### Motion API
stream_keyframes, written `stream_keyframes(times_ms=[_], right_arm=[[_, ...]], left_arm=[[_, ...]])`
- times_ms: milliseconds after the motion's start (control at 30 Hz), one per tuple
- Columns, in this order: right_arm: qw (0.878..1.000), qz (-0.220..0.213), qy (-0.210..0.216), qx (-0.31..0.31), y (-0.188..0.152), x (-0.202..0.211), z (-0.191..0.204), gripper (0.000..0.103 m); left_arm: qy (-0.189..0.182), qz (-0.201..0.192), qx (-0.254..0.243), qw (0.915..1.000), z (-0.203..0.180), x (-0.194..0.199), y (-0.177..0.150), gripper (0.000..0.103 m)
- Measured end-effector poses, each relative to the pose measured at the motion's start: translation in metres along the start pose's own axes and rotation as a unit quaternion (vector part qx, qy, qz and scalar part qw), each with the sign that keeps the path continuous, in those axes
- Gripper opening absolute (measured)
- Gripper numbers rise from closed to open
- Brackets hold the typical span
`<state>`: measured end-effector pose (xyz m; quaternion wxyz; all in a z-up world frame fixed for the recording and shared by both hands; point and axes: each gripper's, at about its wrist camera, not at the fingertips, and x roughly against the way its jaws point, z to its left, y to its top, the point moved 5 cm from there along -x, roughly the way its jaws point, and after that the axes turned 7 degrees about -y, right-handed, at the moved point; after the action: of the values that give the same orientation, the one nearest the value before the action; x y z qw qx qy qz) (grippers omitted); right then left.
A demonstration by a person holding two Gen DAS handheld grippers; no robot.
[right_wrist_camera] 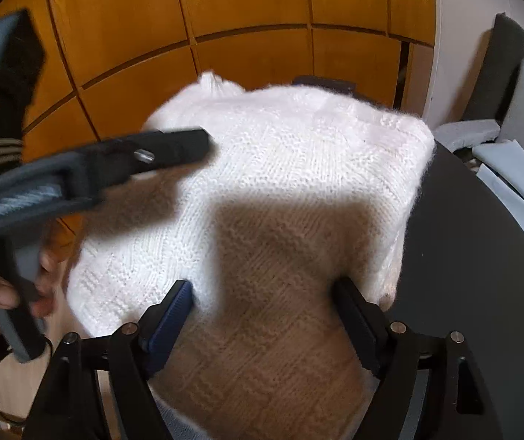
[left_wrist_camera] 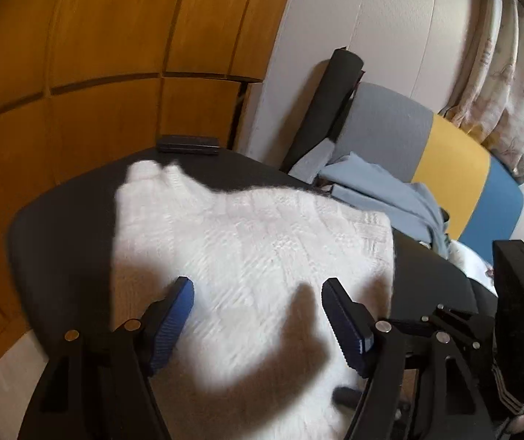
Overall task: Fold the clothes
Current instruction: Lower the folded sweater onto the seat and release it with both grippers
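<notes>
A white knit sweater [left_wrist_camera: 247,256], folded into a thick bundle, lies on the dark round surface [left_wrist_camera: 60,242] and covers most of it. The sweater serves as the landmark here.

The left tool [left_wrist_camera: 258,311] hovers over the near part of the sweater with its blue-padded fingers [left_wrist_camera: 174,315] spread wide, nothing between them. In the right wrist view the same tool [right_wrist_camera: 188,146] reaches in from the sweater's left side, blurred, so it is hard to say whether it touches the knit.

The right tool [right_wrist_camera: 262,315] sits over the sweater's near edge, its fingers [right_wrist_camera: 170,315] also wide apart and straddling the fabric; they seem to rest on or just above the knit, gripping nothing.

Beyond the sweater's far edge, a small dark flat box [left_wrist_camera: 188,144] lies at the rim of the surface, in front of orange wooden cabinet panels [left_wrist_camera: 97,55]. To the right of the sweater, off the surface, a light blue garment [left_wrist_camera: 383,187] lies heaped on a sofa [left_wrist_camera: 456,168] with grey, yellow and blue sections.
</notes>
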<state>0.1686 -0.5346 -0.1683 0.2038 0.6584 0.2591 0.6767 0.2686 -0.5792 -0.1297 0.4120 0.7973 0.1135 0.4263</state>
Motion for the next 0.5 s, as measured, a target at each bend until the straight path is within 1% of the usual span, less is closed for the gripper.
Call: stream_keyframes(times_ms=[33,67,100,167,200,233,267,300,333,367,433,467,500], right_arm=[[1.000,0.004,-0.005,-0.002,0.002,-0.004,-0.002,0.081],[1.000,-0.004,-0.013,-0.010,0.004,0.003,-0.001,0.082],[0.999,-0.014,-0.022,-0.019,0.007,0.012,-0.001,0.085],[0.998,-0.031,-0.033,-0.034,0.015,0.028,0.006,0.092],[0.998,-0.037,-0.033,-0.039,0.020,0.035,0.013,0.100],[0.997,-0.043,-0.034,-0.045,0.026,0.042,0.021,0.103],[0.997,-0.051,-0.038,-0.046,0.028,0.048,0.032,0.103],[0.995,-0.057,-0.065,-0.045,0.031,0.064,0.030,0.103],[0.993,-0.063,-0.087,-0.044,0.031,0.072,0.029,0.103],[0.991,-0.068,-0.103,-0.043,0.026,0.082,0.030,0.103],[0.989,-0.068,-0.125,-0.033,0.019,0.096,0.030,0.103],[0.989,-0.071,-0.125,-0.028,0.015,0.105,0.029,0.103],[0.989,-0.072,-0.124,-0.029,0.012,0.109,0.028,0.103]], left_arm=[[0.012,-0.001,0.004,0.9999,-0.002,0.011,0.000,0.074],[0.027,-0.004,0.006,0.9996,-0.004,0.020,0.000,0.074],[0.047,-0.010,0.005,0.9988,-0.007,0.027,0.000,0.074],[0.103,-0.017,-0.003,0.9945,-0.011,0.048,-0.008,0.074],[0.119,-0.019,-0.002,0.9928,-0.013,0.057,-0.012,0.074],[0.122,-0.020,0.003,0.9923,-0.015,0.062,-0.014,0.074],[0.124,-0.020,0.008,0.9920,-0.018,0.067,-0.015,0.074],[0.126,-0.018,0.011,0.9919,-0.021,0.071,-0.014,0.072],[0.135,-0.011,0.009,0.9907,-0.024,0.077,-0.014,0.072],[0.146,-0.005,0.004,0.9892,-0.027,0.085,-0.012,0.070],[0.149,-0.003,-0.002,0.9889,-0.032,0.102,-0.010,0.068],[0.144,-0.008,-0.001,0.9896,-0.034,0.112,-0.009,0.060],[0.130,-0.016,0.003,0.9914,-0.036,0.122,-0.008,0.054]])
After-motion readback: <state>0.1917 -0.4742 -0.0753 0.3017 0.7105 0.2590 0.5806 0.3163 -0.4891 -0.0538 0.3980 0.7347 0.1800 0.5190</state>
